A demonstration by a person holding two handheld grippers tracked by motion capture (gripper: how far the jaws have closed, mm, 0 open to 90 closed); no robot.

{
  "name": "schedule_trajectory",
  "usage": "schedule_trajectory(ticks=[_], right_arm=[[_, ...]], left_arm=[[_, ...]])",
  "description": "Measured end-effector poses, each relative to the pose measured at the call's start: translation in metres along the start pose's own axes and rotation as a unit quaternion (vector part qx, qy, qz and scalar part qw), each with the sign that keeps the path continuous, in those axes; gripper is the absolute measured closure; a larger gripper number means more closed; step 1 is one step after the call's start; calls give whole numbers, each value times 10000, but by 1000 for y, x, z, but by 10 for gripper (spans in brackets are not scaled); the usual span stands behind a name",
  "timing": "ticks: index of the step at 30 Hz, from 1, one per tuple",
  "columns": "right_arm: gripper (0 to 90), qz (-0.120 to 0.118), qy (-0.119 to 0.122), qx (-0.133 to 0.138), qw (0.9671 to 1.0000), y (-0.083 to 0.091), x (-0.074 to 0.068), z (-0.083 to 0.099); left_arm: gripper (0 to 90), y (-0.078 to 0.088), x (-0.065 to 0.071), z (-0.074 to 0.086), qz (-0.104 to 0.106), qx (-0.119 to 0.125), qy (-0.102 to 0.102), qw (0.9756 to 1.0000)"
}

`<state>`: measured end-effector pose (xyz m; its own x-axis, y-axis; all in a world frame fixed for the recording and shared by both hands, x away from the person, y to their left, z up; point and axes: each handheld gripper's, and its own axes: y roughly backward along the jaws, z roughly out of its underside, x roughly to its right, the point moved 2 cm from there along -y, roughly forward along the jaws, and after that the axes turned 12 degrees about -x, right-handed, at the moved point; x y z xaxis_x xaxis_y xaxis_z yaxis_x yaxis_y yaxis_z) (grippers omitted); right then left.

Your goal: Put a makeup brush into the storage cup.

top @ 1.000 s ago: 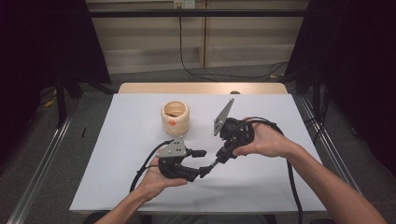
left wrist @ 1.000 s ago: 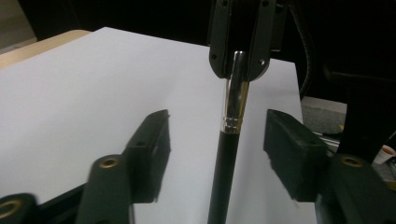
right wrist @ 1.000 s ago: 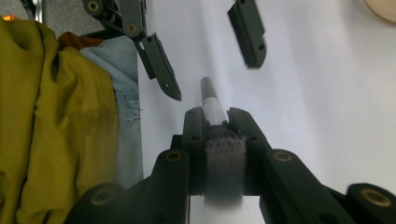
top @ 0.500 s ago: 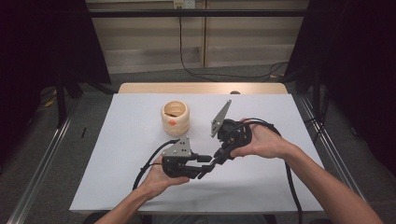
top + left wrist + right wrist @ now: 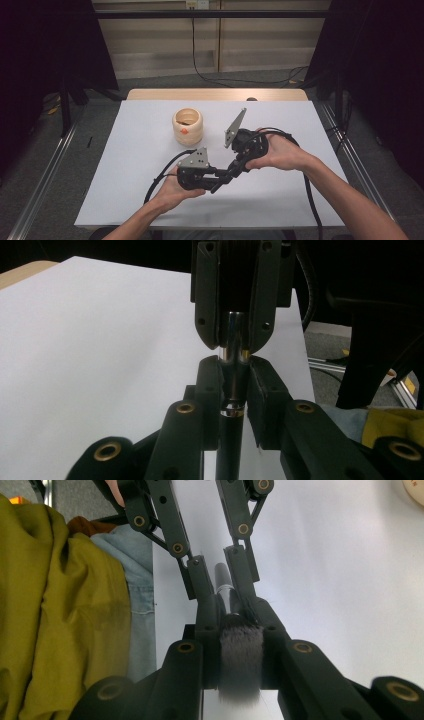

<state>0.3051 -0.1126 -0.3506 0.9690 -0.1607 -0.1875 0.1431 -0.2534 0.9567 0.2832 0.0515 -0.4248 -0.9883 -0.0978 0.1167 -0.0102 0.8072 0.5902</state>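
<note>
Above the white table cover [image 5: 125, 165], near its front middle, a makeup brush [image 5: 231, 390] was held between the two grippers, just clear of the surface. Its dark bristles were pinched by the right gripper [image 5: 240, 630], while the left gripper [image 5: 231, 385], whose jaws had just been closing, was clamped around its handle. Further back, a cream ribbed holder [image 5: 187, 126] was stood well apart.

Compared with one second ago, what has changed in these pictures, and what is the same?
The left gripper came slightly nearer the right gripper, and its fingers have just been closing onto the handle of the brush. The right gripper stayed shut on the bristle end. The ribbed pot and table did not move.
</note>
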Motion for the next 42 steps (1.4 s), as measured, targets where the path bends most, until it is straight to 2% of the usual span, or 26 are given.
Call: schedule_trajectory(ticks=[7, 12, 19, 28, 30, 34, 37, 42], right_arm=[[766, -52, 33, 101, 9999, -1, 0, 2], [764, -90, 49, 151, 9998, -2, 1, 3], [754, -109, 38, 164, 9998, -3, 2, 3], [687, -162, 44, 301, 9994, -3, 1, 4], [662, -189, 43, 387, 9991, -3, 1, 5], [547, -211, -8, 565, 9982, -3, 2, 7], [442, -132, 34, 698, 9975, -4, 1, 8], [248, 44, -108, 1003, 9949, -4, 1, 8]], left_arm=[[780, -1, 0, 1, 29, -17, -64, 10000], [781, -3, 0, 1, 117, -10, -26, 9999], [781, -4, 0, 2, 126, -35, -17, 9999], [781, -2, 0, 2, 134, -19, -33, 9999], [781, 0, -1, 2, 144, 24, -8, 9999], [781, 2, -2, 2, 140, 27, 12, 9999], [781, 5, -3, 2, 110, 38, 9, 9999], [781, 7, -3, 2, 85, 52, 36, 9999]])
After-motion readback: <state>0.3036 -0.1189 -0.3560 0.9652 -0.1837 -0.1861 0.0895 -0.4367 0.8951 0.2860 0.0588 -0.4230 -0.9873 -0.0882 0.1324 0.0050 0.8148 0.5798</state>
